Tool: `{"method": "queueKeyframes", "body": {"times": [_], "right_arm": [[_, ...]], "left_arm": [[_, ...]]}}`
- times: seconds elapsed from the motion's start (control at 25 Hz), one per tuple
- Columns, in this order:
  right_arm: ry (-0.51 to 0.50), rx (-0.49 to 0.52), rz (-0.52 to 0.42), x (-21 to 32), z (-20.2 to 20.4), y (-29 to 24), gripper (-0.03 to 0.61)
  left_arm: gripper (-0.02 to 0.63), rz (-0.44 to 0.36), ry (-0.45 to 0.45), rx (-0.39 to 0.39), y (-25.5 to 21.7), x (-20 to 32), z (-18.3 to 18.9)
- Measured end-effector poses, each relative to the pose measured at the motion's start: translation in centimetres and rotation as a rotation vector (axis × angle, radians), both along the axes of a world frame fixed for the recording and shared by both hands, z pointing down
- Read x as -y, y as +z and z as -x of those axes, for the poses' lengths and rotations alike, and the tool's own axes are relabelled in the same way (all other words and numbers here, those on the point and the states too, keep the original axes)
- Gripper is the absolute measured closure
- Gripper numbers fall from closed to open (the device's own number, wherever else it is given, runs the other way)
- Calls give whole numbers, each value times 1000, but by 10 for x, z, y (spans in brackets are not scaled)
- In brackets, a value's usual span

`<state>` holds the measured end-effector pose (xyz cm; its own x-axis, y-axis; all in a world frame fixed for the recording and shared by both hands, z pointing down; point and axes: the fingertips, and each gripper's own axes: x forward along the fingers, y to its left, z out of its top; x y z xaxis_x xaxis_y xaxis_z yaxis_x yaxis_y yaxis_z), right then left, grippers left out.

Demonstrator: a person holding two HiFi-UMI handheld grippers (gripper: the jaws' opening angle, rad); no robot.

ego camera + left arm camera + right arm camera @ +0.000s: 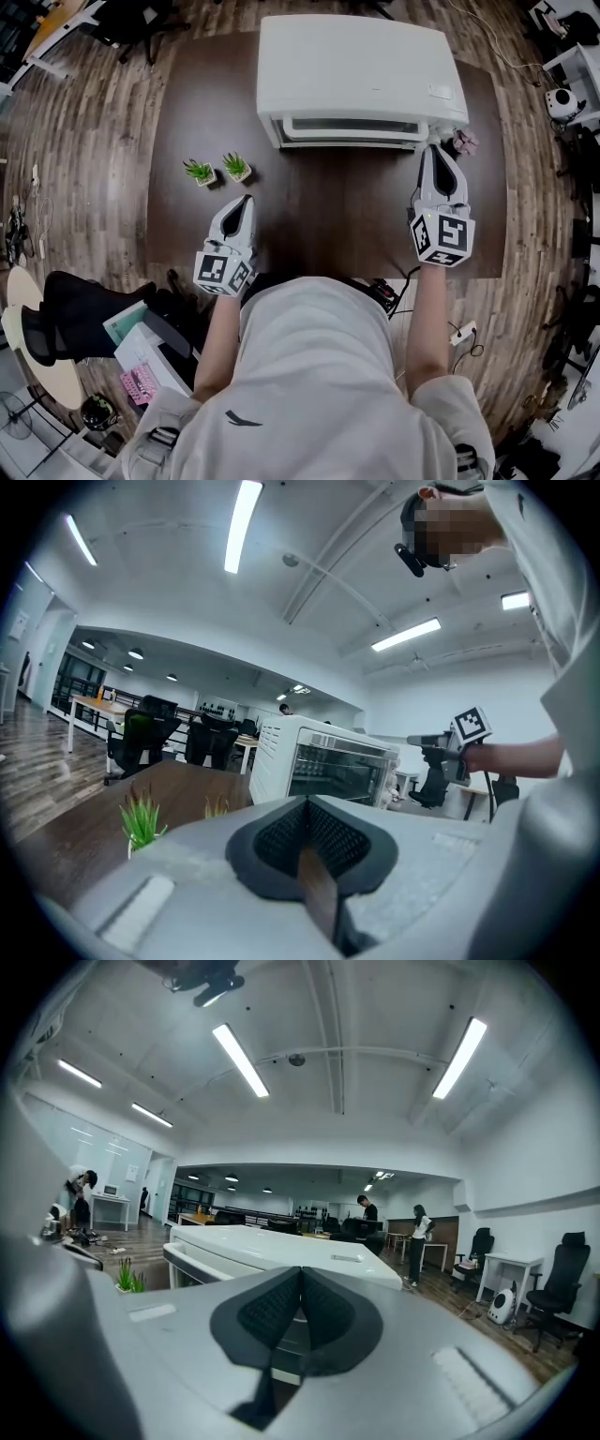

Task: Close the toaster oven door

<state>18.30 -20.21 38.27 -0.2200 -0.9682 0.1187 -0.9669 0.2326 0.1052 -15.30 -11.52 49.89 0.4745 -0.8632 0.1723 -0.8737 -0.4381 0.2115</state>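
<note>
1. Standing at the far side of the dark desk [319,220], the white toaster oven [361,70] has its glass door [354,129] shut flat against the front.
2. The right gripper [434,150] is just beside the right front corner of the oven. Its jaws are pressed together with nothing between them. I cannot tell if it touches the oven.
3. The left gripper [247,200] is over the desk closer to the person, well apart from the oven. Its jaws are also together and empty.
4. Two small potted plants [217,170] stand on the desk, left of the oven.
</note>
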Motion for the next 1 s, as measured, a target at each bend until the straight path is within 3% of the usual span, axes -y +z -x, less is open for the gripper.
{"method": "queueKeyframes", "body": {"times": [0.32,0.44,1.0], "right_arm": [[7,-38,-17,-88,-5,41,575],[-10,-7,35,-113,4,68,577],[-1,17,53,-114,7,75,577]], "left_arm": [[620,-20,49,0,-3,-5,-17],[620,-35,71,1,-7,-7,-22],[620,-45,111,-6,-11,0,-34]]}}
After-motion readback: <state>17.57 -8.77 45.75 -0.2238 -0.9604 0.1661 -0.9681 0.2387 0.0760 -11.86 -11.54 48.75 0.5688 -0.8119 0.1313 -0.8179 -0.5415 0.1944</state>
